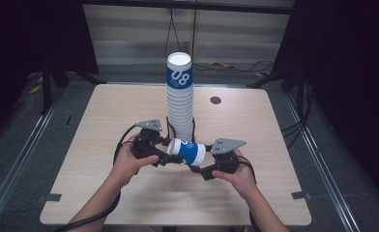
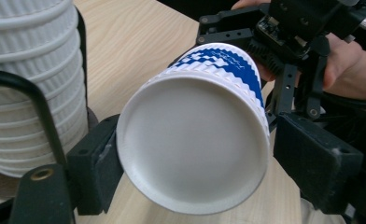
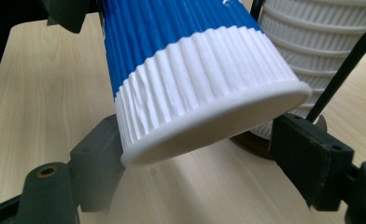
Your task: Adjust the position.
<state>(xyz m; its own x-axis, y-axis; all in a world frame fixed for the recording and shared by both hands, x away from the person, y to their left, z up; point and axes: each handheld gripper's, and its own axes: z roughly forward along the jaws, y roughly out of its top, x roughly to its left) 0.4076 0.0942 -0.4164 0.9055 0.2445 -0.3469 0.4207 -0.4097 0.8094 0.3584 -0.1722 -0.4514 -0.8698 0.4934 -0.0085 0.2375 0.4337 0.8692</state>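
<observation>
Presently the cup [image 1: 187,151], blue in the body and white at both ends, lies on its side in the air above the table [image 1: 105,145], just in front of the tall stack of cups [image 1: 180,96]. Its closed base points toward the left gripper [image 1: 167,153] and its wide rim toward the right gripper [image 1: 199,168].

The left gripper's jaws stand apart around the base. In its own view, one pad sits just beside the cup wall and the other is clearly off it. The right gripper is judged to be gripping the cup at the rim end, since nothing else carries it.

**Step in hand, as judged:** a handover, with the right gripper taking charge of the cup.

**To do it well:**
- The left gripper should back away straight along the cup's axis, so that neither pad drags the base sideways.
- The right gripper should press only lightly, because a ribbed paper rim dents easily.
- Both should keep off the stack close behind, which looks easy to topple.

**Hidden or unclear:**
- The rim overhangs the right gripper's pads, so their exact contact cannot be confirmed.
- The cup's inside is out of sight, so one cup cannot be told from two nested.
- The print on its blue band is unreadable.
- The foot of the stack, with a black wire frame around it, is largely covered.
</observation>
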